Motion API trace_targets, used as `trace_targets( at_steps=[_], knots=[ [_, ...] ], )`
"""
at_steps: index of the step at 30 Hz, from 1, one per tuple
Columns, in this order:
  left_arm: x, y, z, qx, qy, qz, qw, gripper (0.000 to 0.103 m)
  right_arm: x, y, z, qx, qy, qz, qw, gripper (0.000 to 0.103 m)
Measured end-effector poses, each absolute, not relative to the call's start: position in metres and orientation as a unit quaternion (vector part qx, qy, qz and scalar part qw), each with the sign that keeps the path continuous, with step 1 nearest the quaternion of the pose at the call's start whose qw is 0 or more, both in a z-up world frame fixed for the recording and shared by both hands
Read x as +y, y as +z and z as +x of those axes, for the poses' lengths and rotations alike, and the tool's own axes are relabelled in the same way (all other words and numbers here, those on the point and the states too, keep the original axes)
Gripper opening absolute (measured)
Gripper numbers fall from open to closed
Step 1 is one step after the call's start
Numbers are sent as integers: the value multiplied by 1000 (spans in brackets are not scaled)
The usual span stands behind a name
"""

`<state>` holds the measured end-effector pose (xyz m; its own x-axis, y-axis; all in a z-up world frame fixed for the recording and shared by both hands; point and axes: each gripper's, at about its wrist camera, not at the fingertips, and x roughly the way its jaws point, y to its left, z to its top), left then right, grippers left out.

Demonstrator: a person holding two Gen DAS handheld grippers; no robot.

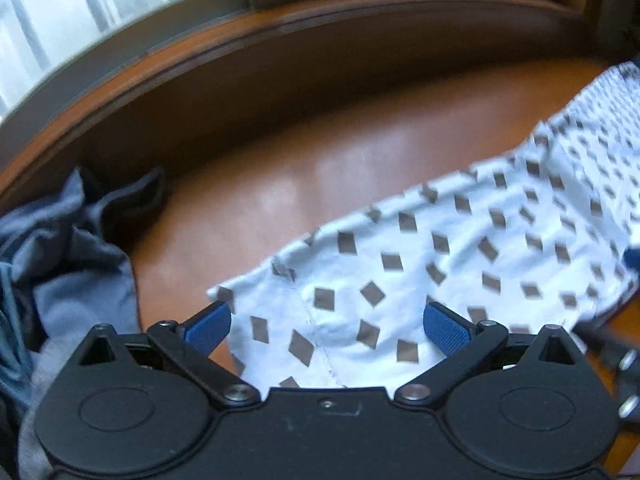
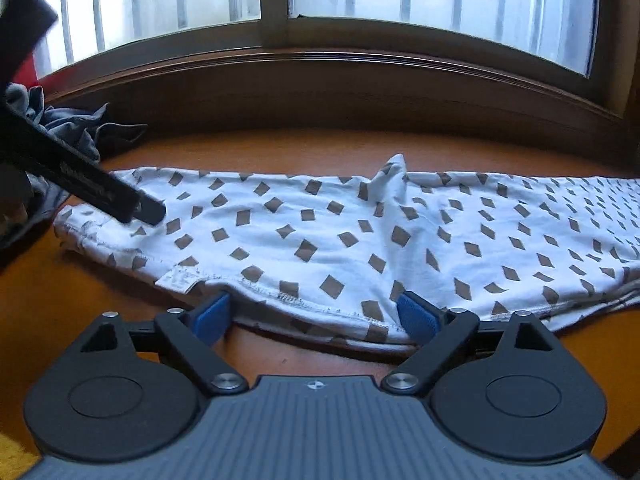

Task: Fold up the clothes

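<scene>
A: Item one: white garment with brown diamonds [image 2: 320,236], lying long and flat across the brown wooden surface [image 2: 80,312], running left to right below the window [image 2: 400,0]. One small peak of cloth stands up on its far edge. Condition?

B: Already doubled lengthwise, I judge; stitched hems and a label show along the near edge. Item two: right gripper [image 2: 316,316], jaws wide, nothing between the pads; the near hem lies just beyond them. Item three: left gripper [image 1: 326,328], jaws likewise wide, hanging over the garment's left end with cloth below but not pinched.

A: Step in hand?

B: Probably taking hold for a crosswise fold. To do it well: bring each pair of pads down on all the layers of the hem together, not the top sheet only, and pinch at matching points so the lifted edge stays straight. Flatten that peak first or it folds in as a crease.

A: Edges and room?

B: Bare wood near the right gripper and beyond the garment's far edge up to the raised sill. On the left, a crumpled grey-blue pile of clothes [image 1: 60,248] sits close to the garment's end; keep the fold clear of it. The right end runs out of view.
</scene>
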<state>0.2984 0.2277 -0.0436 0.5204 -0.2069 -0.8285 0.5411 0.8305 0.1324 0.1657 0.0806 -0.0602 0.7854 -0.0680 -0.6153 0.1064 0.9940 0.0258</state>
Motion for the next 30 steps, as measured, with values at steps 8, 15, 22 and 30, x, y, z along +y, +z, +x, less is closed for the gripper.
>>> trace_targets(
  at_steps=[8,15,22,30],
  knots=[
    [223,-45,290,426,-222,213,851,103,17,-45,156,252,-133,90,954,89],
    [212,-44,277,427,-156,226,862,103,-93,-53,161,260,-209,54,941,89],
    [219,-42,276,478,19,139,867,103,-142,-73,158,290,-166,26,942,89],
    [202,-39,268,458,127,142,868,103,-186,-71,149,262,-101,38,959,87]
  ],
)
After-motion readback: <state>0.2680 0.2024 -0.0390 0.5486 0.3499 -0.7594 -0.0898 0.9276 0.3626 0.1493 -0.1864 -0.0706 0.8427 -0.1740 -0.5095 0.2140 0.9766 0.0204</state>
